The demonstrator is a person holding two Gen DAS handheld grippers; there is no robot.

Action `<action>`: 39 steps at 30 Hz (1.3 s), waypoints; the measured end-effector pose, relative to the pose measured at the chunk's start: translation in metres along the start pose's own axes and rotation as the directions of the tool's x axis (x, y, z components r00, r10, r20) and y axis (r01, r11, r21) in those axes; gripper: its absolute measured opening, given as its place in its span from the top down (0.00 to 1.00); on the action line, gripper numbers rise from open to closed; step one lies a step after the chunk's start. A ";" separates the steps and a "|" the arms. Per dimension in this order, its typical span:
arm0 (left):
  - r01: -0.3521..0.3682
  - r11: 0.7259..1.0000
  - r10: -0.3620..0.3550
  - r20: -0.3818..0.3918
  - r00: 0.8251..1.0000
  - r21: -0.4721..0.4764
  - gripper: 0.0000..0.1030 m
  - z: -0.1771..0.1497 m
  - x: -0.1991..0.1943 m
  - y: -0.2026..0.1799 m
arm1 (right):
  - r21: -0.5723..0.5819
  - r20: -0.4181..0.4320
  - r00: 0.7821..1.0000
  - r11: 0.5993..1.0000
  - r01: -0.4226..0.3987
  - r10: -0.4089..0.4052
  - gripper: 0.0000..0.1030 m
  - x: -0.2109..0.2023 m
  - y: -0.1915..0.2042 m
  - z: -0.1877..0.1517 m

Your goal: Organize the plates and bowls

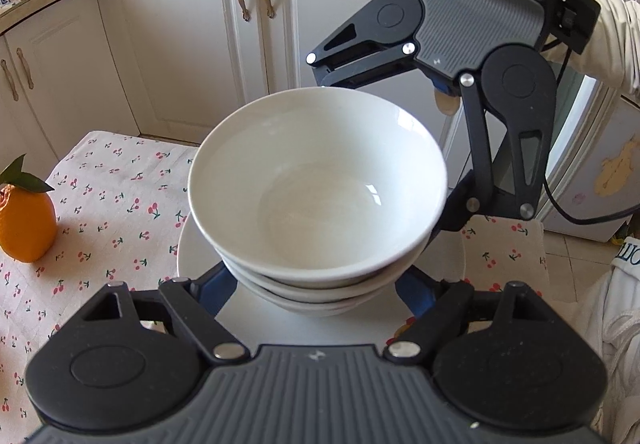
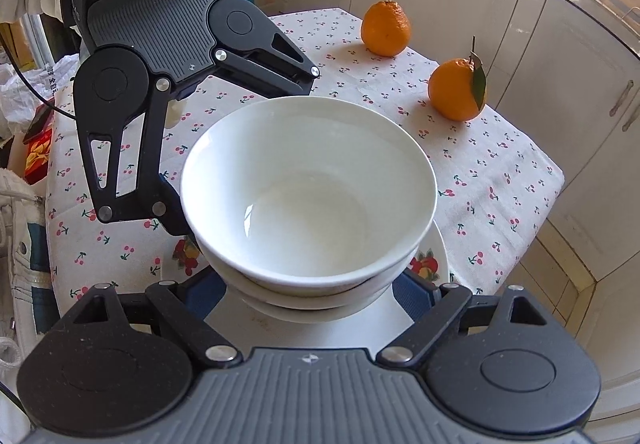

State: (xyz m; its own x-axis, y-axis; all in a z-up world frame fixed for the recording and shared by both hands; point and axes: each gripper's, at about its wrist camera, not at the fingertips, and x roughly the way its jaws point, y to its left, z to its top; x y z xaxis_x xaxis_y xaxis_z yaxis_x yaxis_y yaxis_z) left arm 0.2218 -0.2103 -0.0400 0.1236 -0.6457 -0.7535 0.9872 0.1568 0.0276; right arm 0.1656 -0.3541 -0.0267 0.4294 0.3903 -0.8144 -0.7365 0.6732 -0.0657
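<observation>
Three white bowls [image 1: 316, 180] are nested in a stack over a white plate [image 1: 186, 256] with a fruit print on its rim. I cannot tell whether the bottom bowl touches the plate. My left gripper [image 1: 316, 294] straddles the stack low down, its blue fingers [image 1: 214, 286] pressed against the lower bowls. My right gripper [image 2: 310, 296] comes in from the opposite side, and its blue fingers [image 2: 414, 294] are also against the lower bowls. Each gripper's fingertips are hidden under the stack. The top bowl [image 2: 308, 184] has nothing in it.
The table carries a cherry-print cloth [image 2: 480, 172]. Two oranges [image 2: 386, 28] [image 2: 456, 90] stand on it beyond the plate, one with a leaf. White cabinets [image 1: 192, 44] run behind the table. A person's sleeve [image 1: 612, 40] shows behind the right gripper.
</observation>
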 end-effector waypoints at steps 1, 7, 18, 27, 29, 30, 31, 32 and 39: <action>-0.007 1.000 0.007 0.001 1.000 0.006 0.16 0.000 -0.001 -0.001 | 0.003 0.001 1.000 1.000 -0.001 0.001 0.09 0.000 0.000 0.000; -0.073 0.997 0.072 0.032 0.997 0.028 0.08 -0.003 -0.010 -0.012 | 0.027 0.003 1.000 1.000 0.009 -0.009 0.03 -0.002 0.004 0.000; -0.354 0.931 0.366 0.205 0.908 -0.095 0.00 -0.023 -0.077 -0.066 | 0.119 -0.053 0.962 0.955 0.271 -0.267 0.00 -0.029 0.049 0.002; -0.447 0.809 0.550 0.224 0.805 -0.383 0.00 -0.052 -0.117 -0.097 | 0.426 -0.137 0.865 0.759 0.492 -0.483 0.00 -0.044 0.088 0.006; -0.472 0.759 0.595 0.184 0.782 -0.448 0.00 -0.057 -0.121 -0.102 | 0.518 -0.148 0.854 0.697 0.497 -0.499 0.00 -0.045 0.097 0.003; -0.485 0.731 0.615 0.154 0.773 -0.481 0.00 -0.058 -0.122 -0.103 | 0.556 -0.152 0.851 0.668 0.494 -0.503 0.00 -0.046 0.101 0.001; -0.493 0.702 0.632 0.128 0.765 -0.514 0.00 -0.060 -0.124 -0.104 | 0.591 -0.160 0.843 0.634 0.499 -0.514 0.00 -0.046 0.106 0.000; -0.498 0.671 0.644 0.099 0.758 -0.550 0.00 -0.062 -0.126 -0.105 | 0.619 -0.167 0.834 0.603 0.504 -0.525 0.00 -0.047 0.111 0.000; -0.534 0.530 0.681 -0.044 0.731 -0.659 0.01 -0.068 -0.142 -0.111 | 0.704 -0.155 0.784 0.490 0.514 -0.601 0.00 -0.065 0.145 0.009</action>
State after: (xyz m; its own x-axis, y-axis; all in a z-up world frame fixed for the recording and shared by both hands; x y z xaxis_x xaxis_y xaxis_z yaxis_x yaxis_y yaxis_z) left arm 0.0878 -0.0855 0.0189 0.7582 -0.3319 -0.5612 0.3907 0.9204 -0.0164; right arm 0.0357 -0.2769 0.0218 0.6986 -0.1954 -0.6883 0.2280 0.9726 -0.0447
